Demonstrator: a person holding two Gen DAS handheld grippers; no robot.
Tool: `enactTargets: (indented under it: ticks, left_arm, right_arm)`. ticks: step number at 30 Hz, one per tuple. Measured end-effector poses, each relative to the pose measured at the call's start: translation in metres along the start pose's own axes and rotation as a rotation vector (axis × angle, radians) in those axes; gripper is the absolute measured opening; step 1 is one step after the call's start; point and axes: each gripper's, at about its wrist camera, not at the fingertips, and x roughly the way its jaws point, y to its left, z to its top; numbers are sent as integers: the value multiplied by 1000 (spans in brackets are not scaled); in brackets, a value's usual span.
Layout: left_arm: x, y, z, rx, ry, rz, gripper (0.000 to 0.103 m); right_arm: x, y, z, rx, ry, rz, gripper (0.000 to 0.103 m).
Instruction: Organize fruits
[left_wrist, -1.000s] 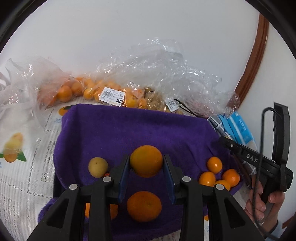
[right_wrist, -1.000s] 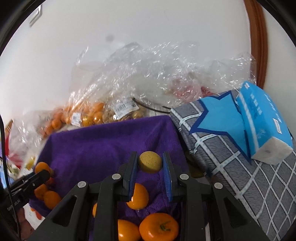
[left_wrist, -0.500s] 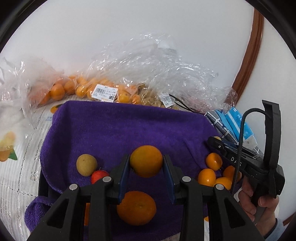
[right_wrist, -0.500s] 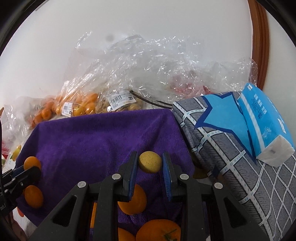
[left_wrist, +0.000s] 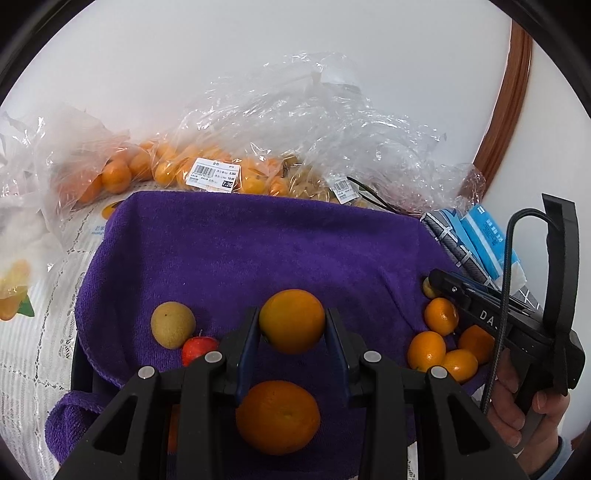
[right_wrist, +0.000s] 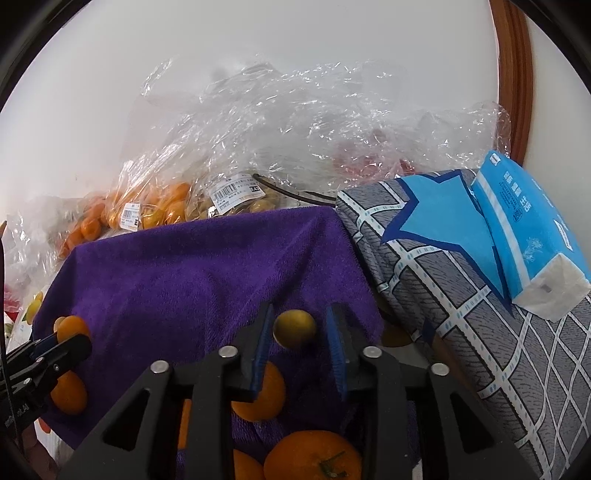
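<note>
In the left wrist view my left gripper (left_wrist: 291, 319) is shut on a large orange (left_wrist: 291, 321), held above a purple towel (left_wrist: 258, 251). Another orange (left_wrist: 277, 416) lies below it. A tan round fruit (left_wrist: 173, 324) and a small red fruit (left_wrist: 198, 349) lie to the left. Small mandarins (left_wrist: 441, 315) are clustered at the right, next to the right gripper's tip. In the right wrist view my right gripper (right_wrist: 297, 325) has its jaws opening. A small yellow-green fruit (right_wrist: 294, 328), blurred, sits between them with a gap at each pad. Oranges (right_wrist: 312, 459) lie underneath.
Clear plastic bags (left_wrist: 303, 147) holding small oranges (left_wrist: 116, 175) are piled against the white wall behind the towel. At the right are a grey checked cushion (right_wrist: 480, 332) and a blue tissue pack (right_wrist: 524, 225). A white lace cloth (left_wrist: 33, 350) covers the left side.
The right jaws have parted from the small yellow-green fruit, which now looks blurred between them. The left gripper keeps its hold on the orange, and the red fruit has come into its view.
</note>
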Motion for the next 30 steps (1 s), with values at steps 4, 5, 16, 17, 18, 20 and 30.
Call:
enactTargets:
  ticks: [4,5,16,17,18,20,30]
  left_arm:
    - [1,0,1,3,3,4,34]
    - [1,0,1,6,1,9,34]
    - [-50,-14,16,72,-52,121,52]
    - [-59,-16,16,78,-59,127,52]
    - [-73,-18,14,78,-74,124,53]
    - [-97,-20,8,71,-81,129,58]
    - [-200,-43,-34,75,-110,132,78]
  right_arm:
    - [-6,2,-1,-20,-22,-14,41]
    - [-8,3,-1,-23,-28,-17,47]
    - [-68,17,12,-10,-64,-2,53]
    - [-83,20,13,0,-67,5,57]
    - [-99,24,11,4,-75,14,60]
    - [-133,31,7,8,-91,-8,70]
    - [-249,38,-50,-54,-72,-80,70]
